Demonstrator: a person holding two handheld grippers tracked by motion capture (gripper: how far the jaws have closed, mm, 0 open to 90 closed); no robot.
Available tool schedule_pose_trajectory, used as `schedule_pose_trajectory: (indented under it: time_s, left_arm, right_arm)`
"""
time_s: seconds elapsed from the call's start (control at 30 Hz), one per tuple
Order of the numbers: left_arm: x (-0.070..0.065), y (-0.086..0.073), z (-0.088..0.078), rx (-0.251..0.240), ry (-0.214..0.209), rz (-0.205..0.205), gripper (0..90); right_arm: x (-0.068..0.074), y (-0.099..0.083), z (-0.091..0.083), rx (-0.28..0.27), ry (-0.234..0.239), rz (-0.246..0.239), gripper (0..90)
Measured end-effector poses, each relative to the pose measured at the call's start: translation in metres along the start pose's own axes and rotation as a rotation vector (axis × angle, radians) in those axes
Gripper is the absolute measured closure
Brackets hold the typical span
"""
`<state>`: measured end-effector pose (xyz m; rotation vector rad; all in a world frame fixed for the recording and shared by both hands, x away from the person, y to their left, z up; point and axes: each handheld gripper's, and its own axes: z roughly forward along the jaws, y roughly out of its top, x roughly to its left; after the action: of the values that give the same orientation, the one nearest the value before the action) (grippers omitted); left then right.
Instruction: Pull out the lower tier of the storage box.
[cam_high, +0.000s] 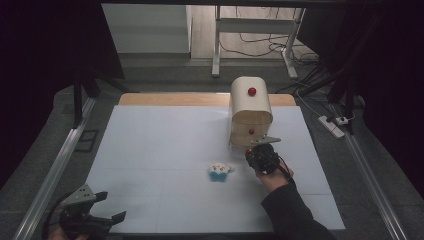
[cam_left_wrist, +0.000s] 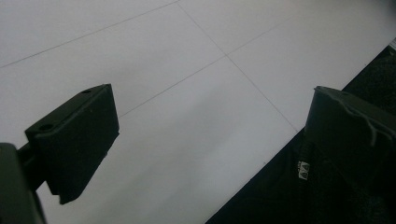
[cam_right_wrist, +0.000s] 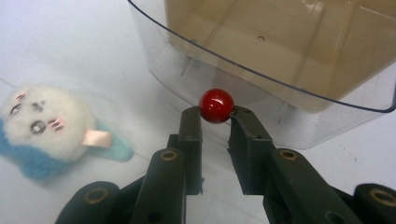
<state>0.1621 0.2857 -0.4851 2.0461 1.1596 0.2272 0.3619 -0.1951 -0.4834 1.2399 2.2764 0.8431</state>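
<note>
A small wooden cabinet (cam_high: 250, 111) with a rounded top and red knobs stands at the back right of the white mat (cam_high: 160, 150). Its clear plastic bottom drawer (cam_right_wrist: 261, 70) is pulled out toward me. My right gripper (cam_right_wrist: 217, 115) is shut on the drawer's red knob (cam_right_wrist: 216, 105), pinching it between the jaw tips; from above, that gripper (cam_high: 251, 152) sits just in front of the cabinet. A white and blue plush toy (cam_high: 220, 171) lies on the mat just left of the right hand, seen close up as the plush toy (cam_right_wrist: 51, 128). My left gripper (cam_high: 102, 209) rests open at the near left corner, nothing between its jaws (cam_left_wrist: 210, 149).
Metal rails (cam_high: 55, 170) run along both sides of the table. A power strip (cam_high: 331, 126) and cables lie on the floor at the right. A desk frame (cam_high: 217, 45) stands beyond the far edge. The mat's near edge (cam_left_wrist: 261, 168) is right by the left gripper.
</note>
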Motion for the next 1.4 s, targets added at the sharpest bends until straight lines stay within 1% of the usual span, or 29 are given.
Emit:
schedule_pose_trajectory:
  time_s: [0.17,0.3,0.33,0.4,0.53,0.73,0.8,0.87,1.2,1.33,1.4]
  left_arm:
    - [0.000,0.000,0.000,-0.001,0.000,-0.001,3.2]
    - [0.000,0.000,0.000,-0.001,-0.001,-0.002,3.2]
    - [0.000,0.000,0.000,-0.001,-0.001,-0.002,3.2]
    - [0.000,0.000,0.000,-0.001,-0.001,-0.002,3.2]
    - [0.000,0.000,0.000,-0.003,-0.002,-0.002,3.2]
    - [0.000,0.000,0.000,-0.003,-0.002,-0.004,3.2]
    - [0.001,0.000,0.000,-0.002,-0.003,-0.004,3.2]
    - [0.001,0.000,0.000,-0.002,-0.003,-0.005,3.2]
    - [0.001,0.000,0.000,-0.002,-0.004,-0.006,3.2]
    - [0.001,0.000,0.000,-0.002,-0.004,-0.007,3.2]
    - [0.001,0.000,0.000,-0.001,-0.004,-0.006,3.3]
  right_arm:
    - [-0.001,0.000,-0.001,0.003,0.010,-0.003,73.1]
    - [-0.002,0.000,-0.003,0.005,0.035,-0.007,64.4]
    - [-0.002,0.001,-0.003,0.014,0.038,-0.015,62.3]
    - [-0.001,0.001,-0.004,0.016,0.033,-0.025,59.4]
    - [-0.003,0.002,-0.008,0.017,0.051,-0.028,53.7]
    - [-0.007,0.003,-0.013,0.018,0.101,-0.035,43.0]
    - [-0.008,0.003,-0.014,0.021,0.109,-0.043,39.7]
    - [-0.010,0.003,-0.015,0.030,0.128,-0.052,35.8]
    - [-0.012,0.006,-0.018,0.053,0.205,-0.073,22.2]
    - [-0.011,0.008,-0.019,0.045,0.228,-0.101,17.7]
    - [-0.010,0.008,-0.019,0.039,0.225,-0.123,15.4]
